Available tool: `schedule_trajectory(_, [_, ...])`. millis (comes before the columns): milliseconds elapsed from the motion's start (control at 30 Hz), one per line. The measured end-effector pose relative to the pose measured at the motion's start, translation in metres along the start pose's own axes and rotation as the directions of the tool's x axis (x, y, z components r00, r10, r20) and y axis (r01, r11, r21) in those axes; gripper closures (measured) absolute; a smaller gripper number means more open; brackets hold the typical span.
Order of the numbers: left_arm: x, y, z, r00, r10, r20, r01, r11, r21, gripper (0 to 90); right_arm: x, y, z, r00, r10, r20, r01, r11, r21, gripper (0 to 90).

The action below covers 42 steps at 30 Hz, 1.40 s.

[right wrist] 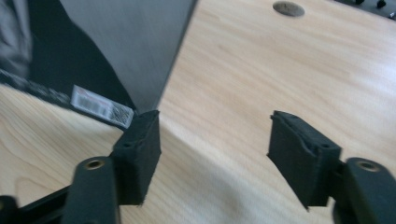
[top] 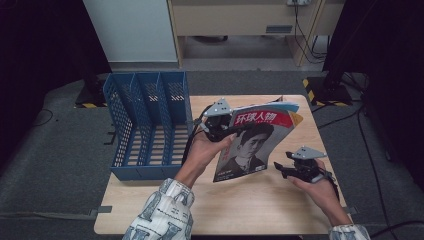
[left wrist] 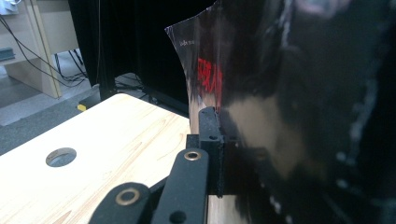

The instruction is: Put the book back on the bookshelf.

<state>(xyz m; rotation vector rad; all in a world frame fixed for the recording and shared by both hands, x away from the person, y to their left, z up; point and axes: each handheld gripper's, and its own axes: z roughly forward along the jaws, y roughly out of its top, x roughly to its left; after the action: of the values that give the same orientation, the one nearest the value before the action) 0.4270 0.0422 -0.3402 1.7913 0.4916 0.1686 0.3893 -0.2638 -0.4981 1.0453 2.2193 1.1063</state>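
A magazine (top: 255, 142) with a red title band and a portrait on its cover stands tilted on its lower edge on the wooden table (top: 250, 200). My left gripper (top: 231, 129) is shut on the magazine's left edge, near the top. In the left gripper view one black pad (left wrist: 208, 130) presses against the glossy cover (left wrist: 289, 116); the other pad is hidden behind it. My right gripper (top: 281, 169) rests low by the magazine's lower right corner, apart from it. In the right gripper view the right gripper (right wrist: 215, 140) stands open with bare table between the pads, and the magazine's barcode corner (right wrist: 100, 105) lies just beyond the left pad.
A blue plastic file rack (top: 145, 125) with several slots lies at the table's left side, next to the left hand. A round cable hole (right wrist: 288, 8) sits in the tabletop. Dark floor, a pale wooden desk and cables lie behind the table.
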Motion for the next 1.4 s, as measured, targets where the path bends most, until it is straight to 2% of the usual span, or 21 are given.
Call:
schedule_trajectory(167, [-0.001,0.004,0.001,1.0,0.003,-0.008,-0.003,0.9999,0.011,86.8,0.0,-0.006,0.004,0.9995,0.03,0.012,-0.03,1.0,0.006,28.2])
schedule_trajectory(200, [-0.002,0.005,0.001,1.0,0.0,-0.01,0.0,1.0,0.009,86.8,0.0,-0.008,0.006,0.9985,0.051,0.019,-0.051,0.998,0.021,22.0])
schedule_trajectory(267, [-0.002,0.007,0.0,0.9999,-0.006,-0.01,0.006,1.0,0.005,86.8,-0.001,-0.01,0.007,0.9984,0.055,0.012,-0.056,0.998,0.034,20.5])
schedule_trajectory(333, [-0.003,0.01,-0.001,0.9998,-0.016,-0.015,0.017,0.9998,0.01,86.8,0.001,-0.016,0.009,0.9964,0.083,0.013,-0.084,0.994,0.063,15.9])
schedule_trajectory(467, [-0.004,0.014,-0.004,0.9998,-0.014,-0.017,0.014,0.9998,0.015,86.8,0.001,-0.019,0.012,0.9962,0.086,0.015,-0.087,0.992,0.089,14.8])
schedule_trajectory(500, [-0.004,0.015,-0.005,0.9998,-0.014,-0.018,0.014,0.9998,0.015,86.8,0.001,-0.02,0.013,0.9945,0.104,0.012,-0.105,0.989,0.101,14.3])
schedule_trajectory(533, [-0.005,0.017,-0.006,0.9997,-0.014,-0.021,0.014,0.9998,0.017,86.8,0.001,-0.021,0.014,0.9947,0.102,0.011,-0.103,0.989,0.108,14.3])
schedule_trajectory(633, [-0.005,0.02,-0.009,0.9994,-0.018,-0.031,0.018,0.9997,0.016,86.8,0.0,-0.024,0.018,0.9956,0.09,0.026,-0.093,0.988,0.126,13.1])
schedule_trajectory(733, [-0.003,0.022,-0.012,0.999,-0.027,-0.036,0.027,0.9996,0.013,86.8,0.0,-0.026,0.021,0.9945,0.097,0.04,-0.101,0.986,0.134,10.8])
schedule_trajectory(800, [-0.003,0.023,-0.015,0.9986,-0.033,-0.041,0.033,0.9994,0.011,86.8,0.0,-0.027,0.024,0.9923,0.113,0.051,-0.119,0.981,0.151,10.4])
schedule_trajectory(900, [-0.004,0.023,-0.017,0.9986,-0.031,-0.044,0.031,0.9995,0.011,86.8,-0.001,-0.028,0.024,0.9922,0.11,0.057,-0.118,0.98,0.16,10.3])
schedule_trajectory(1400, [-0.003,0.035,-0.039,0.9966,-0.053,-0.064,0.051,0.9984,-0.022,86.8,-0.001,-0.031,0.026,0.9904,0.122,0.064,-0.13,0.98,0.148,9.2])
